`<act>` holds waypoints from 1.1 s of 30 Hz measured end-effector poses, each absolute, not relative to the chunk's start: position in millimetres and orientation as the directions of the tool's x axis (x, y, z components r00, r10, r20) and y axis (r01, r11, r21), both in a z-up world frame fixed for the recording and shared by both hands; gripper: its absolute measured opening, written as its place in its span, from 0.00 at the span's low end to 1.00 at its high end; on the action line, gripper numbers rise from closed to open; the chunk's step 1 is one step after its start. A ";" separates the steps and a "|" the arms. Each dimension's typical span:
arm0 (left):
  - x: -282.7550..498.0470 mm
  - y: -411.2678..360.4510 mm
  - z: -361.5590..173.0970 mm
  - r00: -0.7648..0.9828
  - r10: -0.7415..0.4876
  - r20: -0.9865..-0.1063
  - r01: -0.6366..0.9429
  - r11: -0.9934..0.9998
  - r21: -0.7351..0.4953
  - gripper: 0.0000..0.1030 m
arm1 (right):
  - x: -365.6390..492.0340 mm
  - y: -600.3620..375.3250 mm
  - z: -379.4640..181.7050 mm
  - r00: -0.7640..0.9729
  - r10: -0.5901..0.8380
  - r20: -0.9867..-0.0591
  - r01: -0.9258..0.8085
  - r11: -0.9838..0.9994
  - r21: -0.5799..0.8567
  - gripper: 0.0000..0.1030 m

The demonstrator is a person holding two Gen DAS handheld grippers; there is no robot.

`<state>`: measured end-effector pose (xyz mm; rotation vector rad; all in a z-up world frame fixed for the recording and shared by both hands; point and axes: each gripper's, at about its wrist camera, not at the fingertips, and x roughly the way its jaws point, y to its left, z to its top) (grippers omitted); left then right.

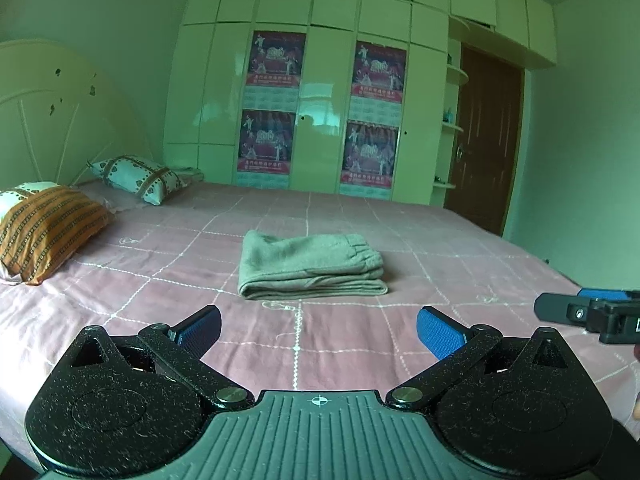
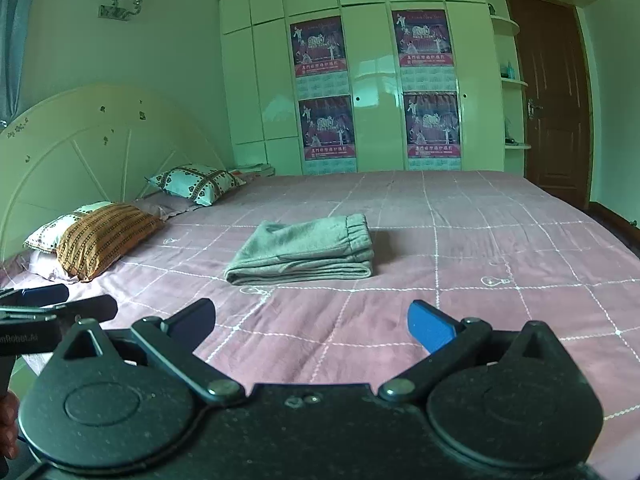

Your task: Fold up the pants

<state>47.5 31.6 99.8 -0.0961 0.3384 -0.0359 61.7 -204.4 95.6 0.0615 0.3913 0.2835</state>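
Note:
The grey pants (image 1: 310, 264) lie folded in a neat stack in the middle of the pink checked bed (image 1: 460, 240), waistband to the right. They also show in the right wrist view (image 2: 304, 252). My left gripper (image 1: 319, 330) is open and empty, held above the bed in front of the pants and apart from them. My right gripper (image 2: 312, 322) is open and empty too, in front of the pants. The right gripper shows at the right edge of the left wrist view (image 1: 588, 308); the left gripper shows at the left edge of the right wrist view (image 2: 52, 304).
Pillows lie at the head of the bed on the left: an orange striped one (image 1: 44, 232) and a white patterned one (image 1: 138, 178). A cream headboard (image 2: 80, 148) stands behind them. White wardrobes with posters (image 1: 316, 112) and a brown door (image 1: 486, 136) are beyond the bed.

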 end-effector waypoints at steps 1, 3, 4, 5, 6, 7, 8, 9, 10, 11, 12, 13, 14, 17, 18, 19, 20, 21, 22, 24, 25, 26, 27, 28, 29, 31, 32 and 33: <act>47.1 32.8 100.4 0.943 -0.049 -0.328 0.017 0.995 -0.102 1.00 | 61.2 -203.2 96.4 0.885 0.287 -0.366 -0.263 0.958 0.115 0.94; 46.8 35.5 100.7 0.945 -0.044 -0.324 0.011 0.994 -0.105 1.00 | 60.2 -200.7 97.4 0.886 0.290 -0.361 -0.265 0.957 0.118 0.94; 47.7 36.6 100.5 0.945 -0.045 -0.324 0.009 0.994 -0.110 1.00 | 59.2 -198.9 97.5 0.886 0.290 -0.361 -0.267 0.957 0.115 0.94; 47.7 38.0 100.8 0.945 -0.043 -0.323 0.006 0.993 -0.115 1.00 | 58.8 -197.6 97.3 0.886 0.290 -0.361 -0.267 0.957 0.112 0.94; 47.7 38.9 101.1 0.946 -0.042 -0.322 0.004 0.993 -0.117 1.00 | 58.5 -197.0 97.3 0.886 0.291 -0.362 -0.269 0.957 0.110 0.94; 47.7 39.4 101.5 0.947 -0.040 -0.320 0.002 0.993 -0.119 1.00 | 58.2 -196.6 97.4 0.885 0.291 -0.362 -0.269 0.957 0.110 0.94; 48.1 39.2 101.7 0.947 -0.039 -0.319 0.000 0.993 -0.120 1.00 | 57.9 -196.6 97.3 0.885 0.291 -0.363 -0.269 0.957 0.110 0.94; 48.2 38.9 102.6 0.948 -0.038 -0.317 0.000 0.993 -0.120 1.00 | 57.7 -197.2 97.3 0.885 0.291 -0.363 -0.269 0.957 0.111 0.94; 48.0 38.3 102.9 0.948 -0.038 -0.315 0.001 0.993 -0.117 1.00 | 57.7 -197.1 97.5 0.886 0.290 -0.362 -0.268 0.957 0.112 0.94; 48.1 37.5 103.0 0.948 -0.038 -0.315 0.002 0.993 -0.114 1.00 | 58.0 -197.4 98.1 0.886 0.290 -0.361 -0.267 0.957 0.115 0.94; 47.9 36.1 103.2 0.949 -0.037 -0.314 0.002 0.994 -0.110 1.00 | 57.9 -197.8 98.6 0.887 0.289 -0.359 -0.265 0.957 0.117 0.94; 47.6 34.8 103.2 0.949 -0.039 -0.314 0.005 0.994 -0.108 1.00 | 57.7 -198.3 99.2 0.888 0.288 -0.357 -0.262 0.958 0.119 0.94; 47.6 33.3 103.2 0.949 -0.041 -0.313 0.008 0.994 -0.106 1.00 | 57.4 -199.3 99.5 0.890 0.287 -0.354 -0.260 0.958 0.122 0.94; 48.0 30.1 102.8 0.948 -0.043 -0.315 0.014 0.996 -0.094 1.00 | 56.5 -201.7 99.5 0.894 0.282 -0.349 -0.252 0.959 0.129 0.94; 48.0 29.3 102.6 0.948 -0.043 -0.315 0.015 0.996 -0.091 1.00 | 56.3 -202.6 99.7 0.895 0.281 -0.347 -0.251 0.959 0.131 0.94; 48.0 28.8 102.4 0.948 -0.044 -0.316 0.017 0.996 -0.089 1.00 | 56.4 -202.9 100.0 0.895 0.280 -0.347 -0.249 0.960 0.132 0.94; 48.0 28.4 102.4 0.947 -0.045 -0.317 0.018 0.996 -0.087 1.00 | 56.5 -203.4 99.9 0.896 0.279 -0.347 -0.247 0.960 0.132 0.94; 47.9 28.3 102.3 0.947 -0.045 -0.317 0.018 0.996 -0.085 1.00 | 56.2 -203.7 100.0 0.896 0.278 -0.346 -0.246 0.960 0.134 0.94; 47.8 28.3 102.4 0.947 -0.045 -0.317 0.019 0.996 -0.085 1.00 | 55.7 -203.6 99.9 0.896 0.279 -0.345 -0.246 0.960 0.135 0.94; 47.5 28.3 102.5 0.947 -0.046 -0.318 0.019 0.996 -0.086 1.00 | 55.3 -202.8 99.8 0.896 0.278 -0.346 -0.247 0.960 0.131 0.94; 47.2 28.6 102.5 0.947 -0.046 -0.318 0.019 0.996 -0.087 1.00 | 55.2 -203.2 99.9 0.896 0.278 -0.346 -0.247 0.960 0.132 0.94; 46.6 28.9 102.7 0.947 -0.047 -0.317 0.020 0.996 -0.088 1.00 | 55.7 -202.8 100.1 0.896 0.279 -0.347 -0.247 0.960 0.133 0.94; 47.2 30.0 103.3 0.947 -0.047 -0.318 0.020 0.996 -0.088 1.00 | 55.2 -202.6 100.1 0.896 0.278 -0.347 -0.247 0.960 0.132 0.94; 47.2 30.1 103.3 0.947 -0.048 -0.318 0.021 0.996 -0.089 1.00 | 55.7 -203.3 100.7 0.896 0.278 -0.347 -0.248 0.960 0.131 0.94; 47.0 30.2 103.2 0.947 -0.049 -0.318 0.021 0.996 -0.090 1.00 | 55.6 -203.5 100.7 0.896 0.278 -0.347 -0.247 0.960 0.131 0.94; 47.1 30.4 103.3 0.947 -0.048 -0.318 0.021 0.996 -0.089 1.00 | 55.8 -203.4 100.6 0.895 0.280 -0.347 -0.248 0.960 0.134 0.94; 47.1 30.6 103.3 0.947 -0.048 -0.318 0.021 0.996 -0.089 1.00 | 55.5 -203.2 100.5 0.895 0.279 -0.348 -0.248 0.960 0.132 0.94; 47.0 30.3 103.6 0.947 -0.048 -0.317 0.020 0.996 -0.089 1.00 | 55.7 -203.0 100.7 0.896 0.278 -0.347 -0.247 0.960 0.131 0.94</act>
